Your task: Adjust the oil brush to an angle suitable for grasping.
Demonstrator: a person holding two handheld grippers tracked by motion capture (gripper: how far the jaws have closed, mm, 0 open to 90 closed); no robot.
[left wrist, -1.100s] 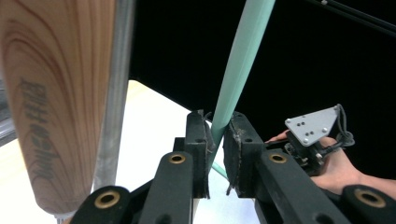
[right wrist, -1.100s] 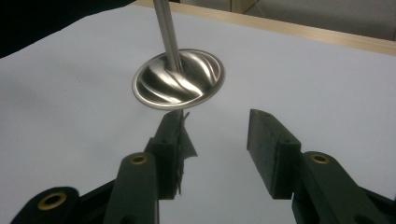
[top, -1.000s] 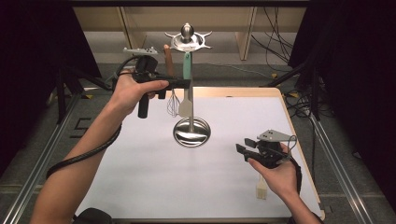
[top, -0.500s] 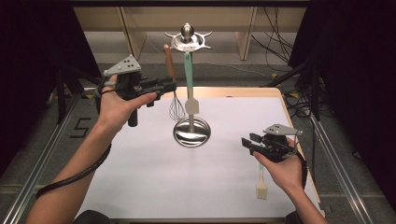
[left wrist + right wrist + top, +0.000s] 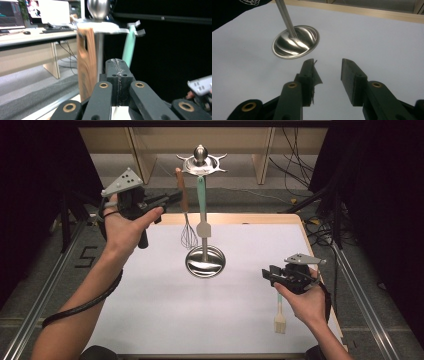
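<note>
The whisk hangs by its wooden handle from the top ring of the rack, its wire head just above the bench and beside the rack's post. In the left gripper view the handle stands just left of the jaws and slightly beyond them, blurred, and nothing lies between the pads. Your left tongs are clenched, jaws pressed flat together and empty, tips raised close beside the handle near the ring; whether they touch it cannot be told. A pale green utensil hangs from the same ring on the far side of the post. The rack's round steel base rests near the middle of the bench. Your right tongs sit low over the bench, well apart from the rack, jaws part-way apart and just closing, with only bare bench between them in the right gripper view. A brush lies flat on the bench under your right hand, bristles toward the near edge. Your left hand holds its gripper well above the bench.
</note>
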